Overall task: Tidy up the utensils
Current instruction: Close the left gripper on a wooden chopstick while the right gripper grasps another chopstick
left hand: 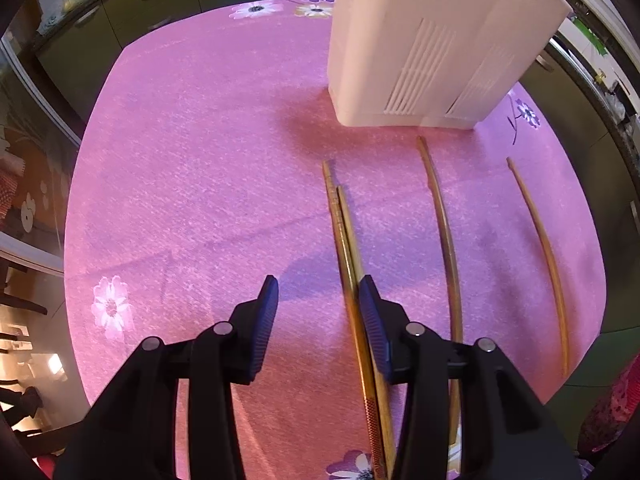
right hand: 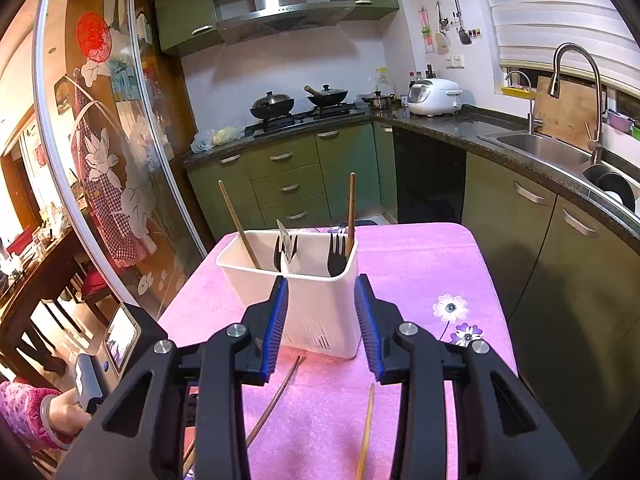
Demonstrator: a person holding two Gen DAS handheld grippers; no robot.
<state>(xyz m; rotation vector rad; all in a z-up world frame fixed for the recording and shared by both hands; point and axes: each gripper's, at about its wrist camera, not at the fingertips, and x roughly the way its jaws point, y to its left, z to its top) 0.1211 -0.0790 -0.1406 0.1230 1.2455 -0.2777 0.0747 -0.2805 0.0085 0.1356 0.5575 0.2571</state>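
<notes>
A white utensil holder [right hand: 316,304] stands on the pink tablecloth [right hand: 416,264]. It holds two chopsticks [right hand: 240,226], black forks [right hand: 337,254] and a white utensil. It also shows in the left wrist view [left hand: 432,40]. Several wooden chopsticks lie on the cloth: a touching pair [left hand: 344,248], one to its right [left hand: 444,220] and one further right [left hand: 544,248]. My left gripper [left hand: 318,300] is open and empty, low over the cloth, its right finger beside the pair. My right gripper [right hand: 321,304] is open and empty, in front of the holder, above two chopsticks [right hand: 366,436].
The table's right edge [right hand: 492,280] drops off beside green cabinets [right hand: 560,248]. A counter with a stove, pans, rice cooker and sink runs behind. A glass sliding door [right hand: 100,140] stands to the left. A hand in a pink sleeve [right hand: 36,416] holds the left gripper.
</notes>
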